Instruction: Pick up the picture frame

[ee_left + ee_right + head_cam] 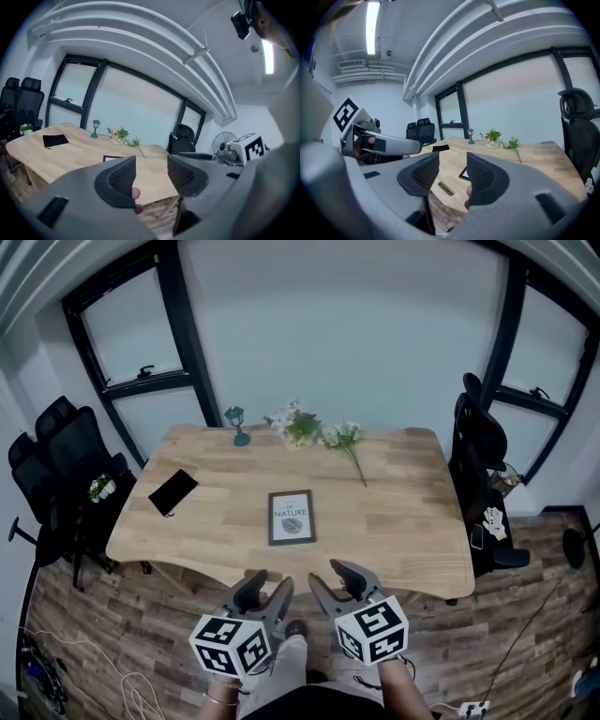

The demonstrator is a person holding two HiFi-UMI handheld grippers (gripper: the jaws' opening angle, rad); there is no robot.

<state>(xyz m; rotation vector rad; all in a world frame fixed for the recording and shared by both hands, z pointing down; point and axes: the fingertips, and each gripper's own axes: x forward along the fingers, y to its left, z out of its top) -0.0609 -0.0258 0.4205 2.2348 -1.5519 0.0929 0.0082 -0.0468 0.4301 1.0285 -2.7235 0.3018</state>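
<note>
- Task is judged not begun: the picture frame [291,517] is seen lying flat on the wooden table [403,521], untouched. It lies ahead of both grippers and well apart from them.
- Left gripper [268,582]: jaws are held apart with nothing between them. It is held short of the near table edge, over the floor.
- Right gripper [335,577]: likewise released and empty, held just beside the left one.
- Left to do, as judged: the reach forward, the closing on the frame, and the lift.
- Counted:
  - one picture frame
  - one flat black pouch [172,491], ahead-left of the left gripper
  - one teal lantern ornament [236,425], one flower pot [298,427] and one loose flower sprig [345,442], all far ahead beyond the frame
  - two office chairs [56,465] far left
</note>
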